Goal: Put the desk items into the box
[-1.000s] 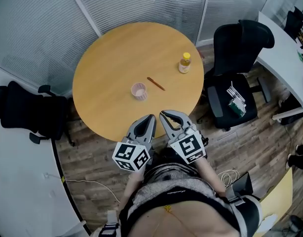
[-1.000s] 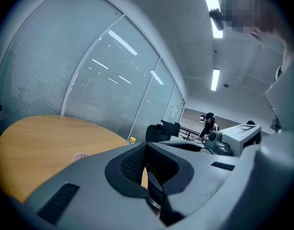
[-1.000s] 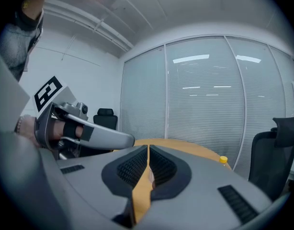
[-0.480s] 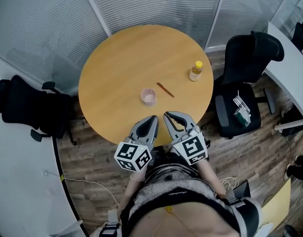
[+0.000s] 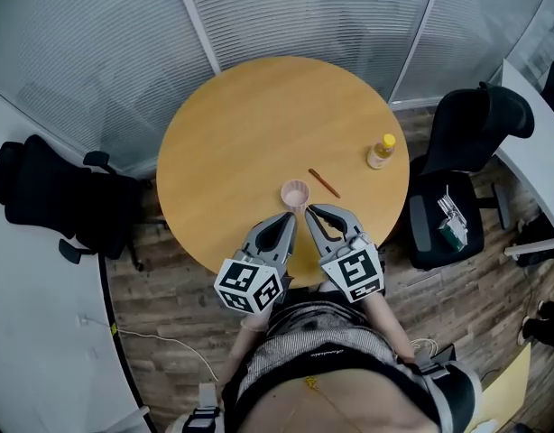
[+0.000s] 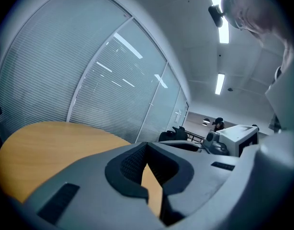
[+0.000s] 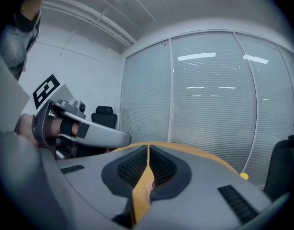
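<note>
Most of the round table [image 5: 241,124] is bare wood, so the whole left half and the far side are wide open for a pass. The clutter is all right of centre. A pink cup [image 5: 295,191] sits just ahead of the tips of the left gripper [image 5: 290,216] and right gripper [image 5: 310,211]. A thin brown stick [image 5: 324,183] lies just beside it, and a small bottle [image 5: 380,152] stands near the right edge, well apart from those two. There's a clear lane between stick and bottle. The glass partition [image 5: 304,16] hugs the far rim. A black chair [image 5: 51,197] stands near the left side, and a black office chair [image 5: 466,133] just beside the right.
</note>
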Action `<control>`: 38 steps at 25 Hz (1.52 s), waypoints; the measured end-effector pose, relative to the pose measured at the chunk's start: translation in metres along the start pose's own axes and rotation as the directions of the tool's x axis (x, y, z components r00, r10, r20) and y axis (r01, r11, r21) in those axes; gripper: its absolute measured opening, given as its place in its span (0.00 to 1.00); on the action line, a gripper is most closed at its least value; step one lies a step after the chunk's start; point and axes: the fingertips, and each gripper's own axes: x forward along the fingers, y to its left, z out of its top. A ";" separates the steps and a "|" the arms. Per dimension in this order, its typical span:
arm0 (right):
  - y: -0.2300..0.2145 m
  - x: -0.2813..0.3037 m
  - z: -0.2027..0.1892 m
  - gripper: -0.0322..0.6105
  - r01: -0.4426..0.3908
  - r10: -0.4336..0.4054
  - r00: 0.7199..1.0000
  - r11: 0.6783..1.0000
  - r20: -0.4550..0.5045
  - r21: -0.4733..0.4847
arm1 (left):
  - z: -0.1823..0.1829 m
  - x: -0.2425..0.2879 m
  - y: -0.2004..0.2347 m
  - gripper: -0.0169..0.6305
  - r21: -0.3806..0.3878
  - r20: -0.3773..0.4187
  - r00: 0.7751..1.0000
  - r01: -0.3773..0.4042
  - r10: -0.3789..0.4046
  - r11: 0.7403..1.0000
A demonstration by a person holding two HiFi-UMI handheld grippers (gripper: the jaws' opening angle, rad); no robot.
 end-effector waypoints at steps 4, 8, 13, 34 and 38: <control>0.006 0.026 0.002 0.09 -0.011 0.011 1.000 1.000 -0.014 -0.012 | 0.005 -0.005 0.025 0.05 -0.016 0.008 1.000 -0.013 0.013 1.000; 0.009 0.050 0.005 0.09 -0.008 0.008 1.000 1.000 -0.027 -0.022 | 0.006 -0.008 0.052 0.05 -0.027 0.000 1.000 -0.018 0.018 0.999; 0.012 0.074 0.004 0.09 0.019 -0.020 0.999 0.999 -0.043 -0.025 | 0.008 -0.006 0.078 0.05 -0.026 -0.014 1.000 0.021 -0.022 0.999; -0.023 0.074 -0.004 0.09 -0.076 0.072 0.995 0.995 -0.073 -0.057 | 0.002 0.015 0.074 0.05 -0.038 -0.012 0.995 -0.097 0.097 0.995; -0.035 0.068 -0.004 0.09 -0.122 0.119 0.991 0.992 -0.067 -0.045 | -0.002 0.028 0.065 0.05 -0.073 -0.011 0.991 -0.133 0.133 0.988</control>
